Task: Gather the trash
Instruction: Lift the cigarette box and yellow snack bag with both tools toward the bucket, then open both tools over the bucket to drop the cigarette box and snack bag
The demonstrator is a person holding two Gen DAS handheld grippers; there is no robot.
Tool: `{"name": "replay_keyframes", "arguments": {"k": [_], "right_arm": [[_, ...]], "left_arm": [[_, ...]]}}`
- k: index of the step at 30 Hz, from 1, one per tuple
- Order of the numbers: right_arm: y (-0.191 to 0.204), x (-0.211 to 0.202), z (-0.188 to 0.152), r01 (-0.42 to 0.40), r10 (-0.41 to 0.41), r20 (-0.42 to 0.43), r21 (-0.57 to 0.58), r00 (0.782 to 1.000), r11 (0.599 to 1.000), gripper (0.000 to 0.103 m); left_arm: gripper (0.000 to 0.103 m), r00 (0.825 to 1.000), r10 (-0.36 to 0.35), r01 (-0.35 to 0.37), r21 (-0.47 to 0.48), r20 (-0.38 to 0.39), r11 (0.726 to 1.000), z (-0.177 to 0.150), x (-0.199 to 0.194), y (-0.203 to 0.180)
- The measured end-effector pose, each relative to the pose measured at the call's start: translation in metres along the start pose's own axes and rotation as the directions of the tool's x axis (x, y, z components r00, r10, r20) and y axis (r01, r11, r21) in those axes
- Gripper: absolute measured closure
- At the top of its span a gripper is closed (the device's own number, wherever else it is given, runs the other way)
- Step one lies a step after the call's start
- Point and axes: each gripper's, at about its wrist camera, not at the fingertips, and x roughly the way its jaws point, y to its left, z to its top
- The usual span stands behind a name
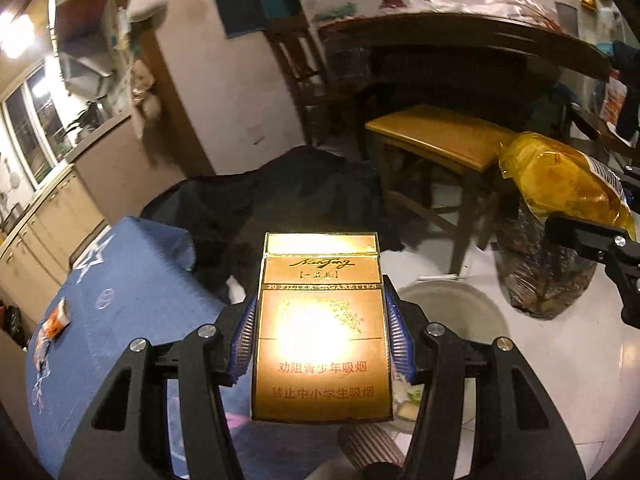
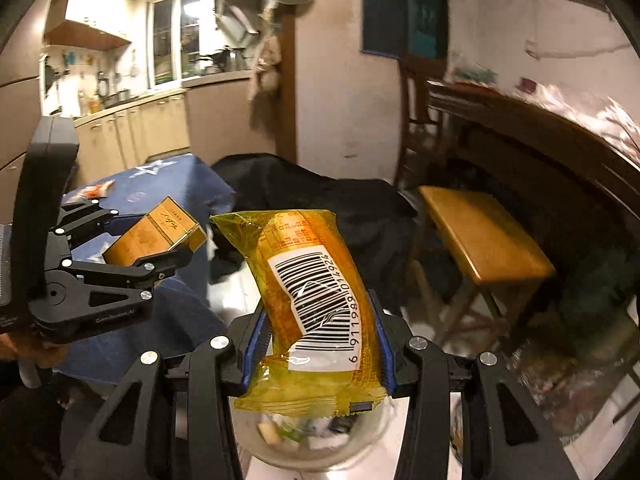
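Observation:
My left gripper (image 1: 320,332) is shut on a gold cigarette pack (image 1: 322,320), held upright between the blue pads. The pack (image 2: 156,232) and the left gripper (image 2: 168,240) also show in the right wrist view, at the left. My right gripper (image 2: 320,340) is shut on a yellow snack wrapper (image 2: 312,300) with a barcode; the wrapper also shows at the right of the left wrist view (image 1: 560,176). A round trash bin (image 2: 312,440) with scraps inside sits on the floor under both grippers, and its rim (image 1: 452,300) shows beside the pack.
A table with a blue cloth (image 1: 120,300) stands at the left, with a small orange-white wrapper (image 1: 56,320) on it. A dark cloth heap (image 1: 260,200), a yellow wooden stool (image 1: 440,136), a filled plastic bag (image 1: 540,276) and a dark round table (image 1: 460,32) surround the white floor.

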Motion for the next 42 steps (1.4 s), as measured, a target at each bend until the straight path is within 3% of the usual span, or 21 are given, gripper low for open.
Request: {"name": "replay_keyframes", "arguments": {"k": [9,16,23,32,42], "right_arm": [[-0.034,0.024,-0.038,0.052,-0.05,-0.056,0.039,0.997,0.998,0.057],[-0.033,0.048,-0.057,0.077,-0.073,-0.097,0.046,0.993,0.996,0.057],[-0.037,0.073,-0.083,0.079,-0.069,-0.143,0.067,0.987,0.995,0.057],[-0.031,0.094,-0.091,0.076,-0.062,-0.171,0.08,0.983,0.994,0.057],[-0.021,0.119,-0.111,0.047,-0.016,-0.205,0.147,0.979,0.988,0.057]], "left_arm": [[0.05,0.997,-0.025,0.027,0.035,-0.068,0.999,-0.007,0.03,-0.045],[0.05,0.993,-0.027,0.032,0.04,-0.118,0.999,-0.018,0.05,-0.061],[0.05,0.987,-0.033,0.039,0.035,-0.157,0.999,-0.028,0.063,-0.07],[0.05,0.981,-0.044,0.046,0.009,-0.19,0.999,-0.039,0.08,-0.073],[0.05,0.971,-0.134,0.117,-0.095,-0.198,0.989,-0.066,0.098,-0.065]]}}
